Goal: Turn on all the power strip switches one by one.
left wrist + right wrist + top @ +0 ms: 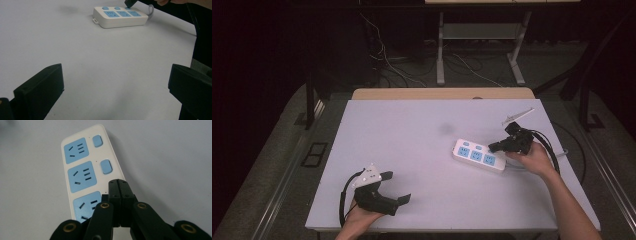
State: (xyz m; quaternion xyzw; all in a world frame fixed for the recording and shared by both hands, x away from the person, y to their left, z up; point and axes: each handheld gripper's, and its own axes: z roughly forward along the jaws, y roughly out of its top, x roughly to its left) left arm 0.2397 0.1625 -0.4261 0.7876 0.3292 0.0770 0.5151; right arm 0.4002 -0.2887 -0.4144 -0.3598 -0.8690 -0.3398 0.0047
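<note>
A white power strip with three blue sockets and blue switches lies on the right half of the pale table. My right gripper is shut, and its tip rests over the strip's back edge. In the right gripper view the joined jaws cover the nearest switch spot, just below the middle switch; whether they touch the strip I cannot tell. My left gripper stands open near the table's front left, holding nothing. In its own view the left gripper faces the strip, with the right gripper above it.
A thin white object lies at the table's back right. A wooden board runs along the far edge. The strip's white cord trails off to the right. Behind the table stand a desk frame and floor cables.
</note>
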